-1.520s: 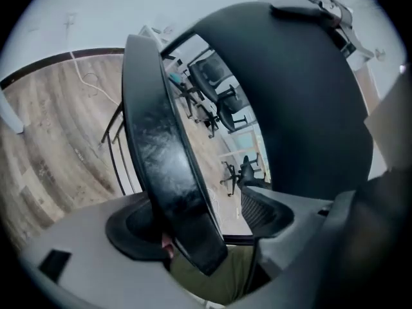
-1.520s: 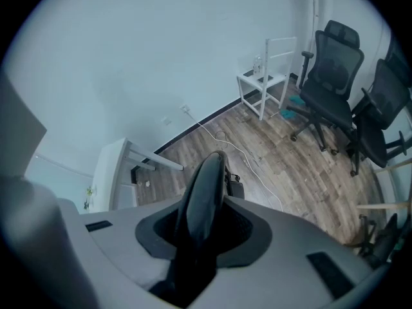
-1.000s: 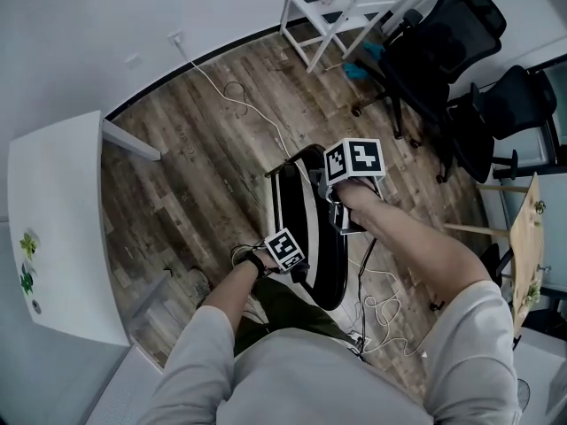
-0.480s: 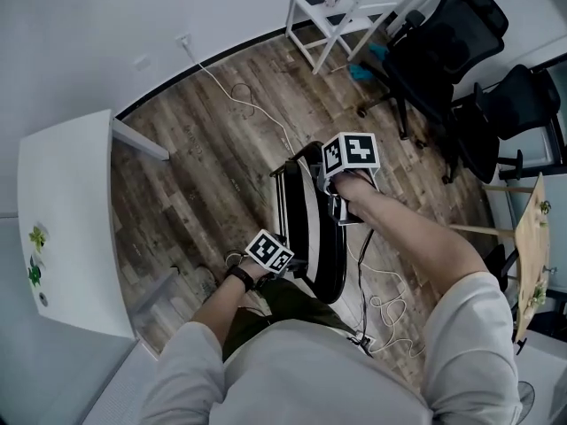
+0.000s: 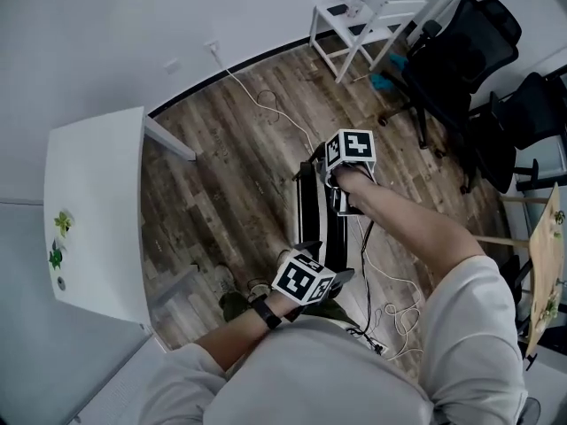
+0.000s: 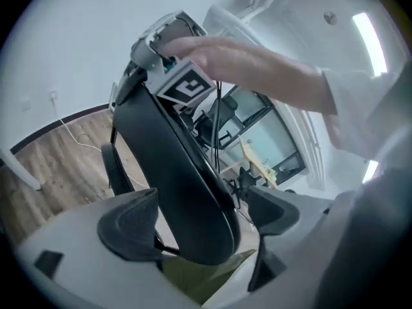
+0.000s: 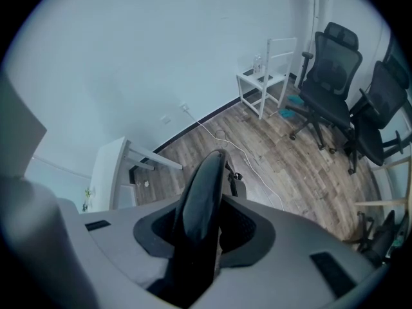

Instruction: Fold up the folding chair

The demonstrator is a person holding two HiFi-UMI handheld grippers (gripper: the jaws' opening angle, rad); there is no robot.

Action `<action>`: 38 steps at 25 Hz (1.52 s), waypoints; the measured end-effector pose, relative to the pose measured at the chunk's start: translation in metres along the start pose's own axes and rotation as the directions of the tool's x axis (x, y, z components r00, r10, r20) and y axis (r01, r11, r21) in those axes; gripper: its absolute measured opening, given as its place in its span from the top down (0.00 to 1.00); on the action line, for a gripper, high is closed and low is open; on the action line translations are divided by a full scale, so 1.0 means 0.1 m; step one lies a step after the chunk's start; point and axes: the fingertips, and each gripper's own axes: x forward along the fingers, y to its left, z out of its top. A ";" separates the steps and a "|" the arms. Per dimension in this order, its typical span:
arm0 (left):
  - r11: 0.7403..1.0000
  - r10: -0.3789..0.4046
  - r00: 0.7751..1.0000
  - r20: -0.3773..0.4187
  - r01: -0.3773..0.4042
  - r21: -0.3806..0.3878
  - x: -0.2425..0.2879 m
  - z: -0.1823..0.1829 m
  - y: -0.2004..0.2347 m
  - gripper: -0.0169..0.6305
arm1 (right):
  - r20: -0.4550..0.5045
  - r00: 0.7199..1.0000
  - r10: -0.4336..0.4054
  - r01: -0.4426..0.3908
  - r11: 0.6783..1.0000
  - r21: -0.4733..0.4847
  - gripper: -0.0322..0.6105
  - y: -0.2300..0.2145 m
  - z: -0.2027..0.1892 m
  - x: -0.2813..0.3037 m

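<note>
The black folding chair (image 5: 321, 224) stands on the wood floor, its seat and back drawn close into a thin upright slab. My right gripper (image 5: 345, 204) comes down on the slab's top edge. In the right gripper view its pads (image 7: 241, 227) hug the black panel (image 7: 201, 198) on both sides, and the jaws are opening slightly. My left gripper (image 5: 326, 280) is at the chair's near end. In the left gripper view the rounded seat edge (image 6: 183, 179) lies between the wide-open jaws of my left gripper (image 6: 201, 219), with a gap at the right pad (image 6: 273, 211).
A white table (image 5: 97, 220) fills the left. A white stool (image 5: 359, 20) and black office chairs (image 5: 465, 47) stand at the back right. Cables (image 5: 390, 304) trail on the floor beside the chair. A wooden board (image 5: 542, 264) is at the right edge.
My left gripper has risen from low beside the seat up to the chair's near end, and its jaws have spread. The right gripper stays on the chair's top edge, shifted slightly.
</note>
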 end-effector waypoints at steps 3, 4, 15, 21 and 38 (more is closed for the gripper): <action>0.992 0.127 0.990 -0.055 -0.126 0.018 0.10 -0.13 0.15 0.32 | -0.008 1.000 -0.006 0.006 1.000 -0.009 0.73 0.19 -0.02 0.08; 0.985 0.171 0.982 -0.078 -0.169 0.027 0.12 -0.17 0.20 0.32 | -0.012 1.000 -0.011 0.011 1.000 -0.016 0.73 0.24 -0.02 0.11; 0.917 0.379 0.923 -0.072 -0.385 -0.105 -0.24 -0.38 0.78 0.55 | -0.025 0.994 -0.102 0.098 0.988 -0.123 0.77 0.89 -0.02 0.41; 0.913 0.371 0.928 -0.031 -0.371 -0.171 -0.79 -0.53 1.11 0.62 | -0.019 0.986 -0.165 0.161 0.979 -0.128 0.78 1.38 -0.03 0.55; 0.866 0.470 0.882 0.028 -0.455 -0.207 -2.97 -1.27 2.27 0.62 | 0.009 0.996 -0.092 0.092 0.982 -0.167 0.79 3.93 -0.12 1.11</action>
